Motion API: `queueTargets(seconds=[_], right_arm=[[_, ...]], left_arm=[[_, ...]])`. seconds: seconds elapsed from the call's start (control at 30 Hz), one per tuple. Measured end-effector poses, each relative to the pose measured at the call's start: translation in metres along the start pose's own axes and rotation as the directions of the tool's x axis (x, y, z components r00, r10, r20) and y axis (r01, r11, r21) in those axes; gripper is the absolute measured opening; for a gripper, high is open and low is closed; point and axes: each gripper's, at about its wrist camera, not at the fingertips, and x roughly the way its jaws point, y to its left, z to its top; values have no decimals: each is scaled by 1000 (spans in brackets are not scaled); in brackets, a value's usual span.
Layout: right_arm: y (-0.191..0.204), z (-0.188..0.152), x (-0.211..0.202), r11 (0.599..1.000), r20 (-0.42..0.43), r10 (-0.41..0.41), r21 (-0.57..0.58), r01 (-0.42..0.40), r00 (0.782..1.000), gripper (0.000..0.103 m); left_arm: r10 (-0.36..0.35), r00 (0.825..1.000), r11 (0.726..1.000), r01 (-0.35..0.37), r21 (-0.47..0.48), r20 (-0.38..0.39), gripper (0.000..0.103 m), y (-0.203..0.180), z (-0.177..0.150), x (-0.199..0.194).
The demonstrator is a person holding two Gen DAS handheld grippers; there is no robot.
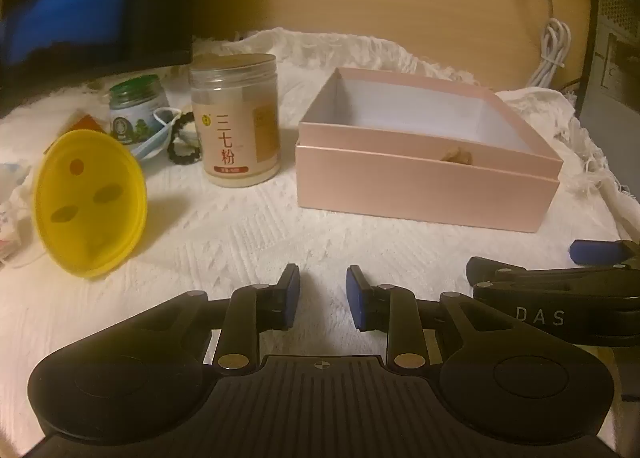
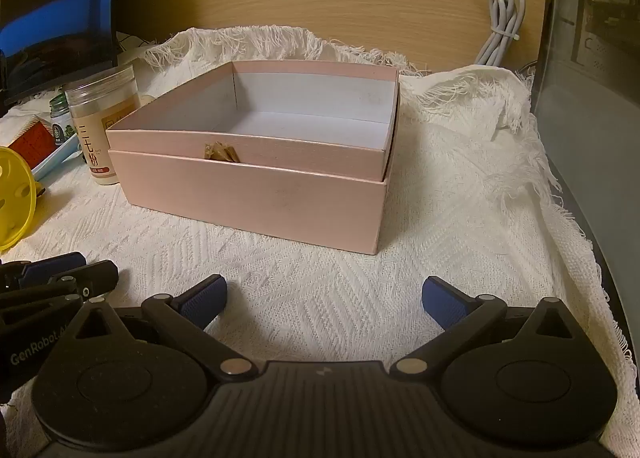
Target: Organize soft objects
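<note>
A pink open box (image 1: 424,186) (image 2: 256,198) sits in its lid on the white woven cloth (image 1: 248,242) (image 2: 440,218); its white inside looks empty. A small tan ribbon tab (image 1: 458,156) (image 2: 222,152) sticks out at its front rim. A face mask (image 1: 160,130) and a black bead bracelet (image 1: 182,150) lie at the left behind the jar. My left gripper (image 1: 323,290) hovers low over the cloth in front of the box, open and empty. My right gripper (image 2: 324,294) is wide open and empty, also in front of the box; it shows in the left wrist view (image 1: 560,278).
A tall jar of pale powder (image 1: 236,118) (image 2: 100,126), a small green-lidded jar (image 1: 138,108) and a yellow plastic lid (image 1: 90,202) standing on edge are left of the box. A monitor (image 1: 96,6) is behind, a white cable (image 2: 500,26) and computer case (image 2: 592,38) at the right.
</note>
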Motion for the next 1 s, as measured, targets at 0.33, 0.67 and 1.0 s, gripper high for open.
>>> queueTargets(seconds=[0.33,0.67,1.0], right_arm=[[0,0,0,1000,0,0,0,0,1000,103],[0,0,0,1000,0,0,0,0,1000,103],[0,0,0,1000,0,0,0,0,1000,103]], left_arm=[[3,1000,1000,-3,3,-1,30,0,0,0],[3,1000,1000,-3,3,-1,30,0,0,0],[2,1000,1000,-2,2,0,30,0,0,0]])
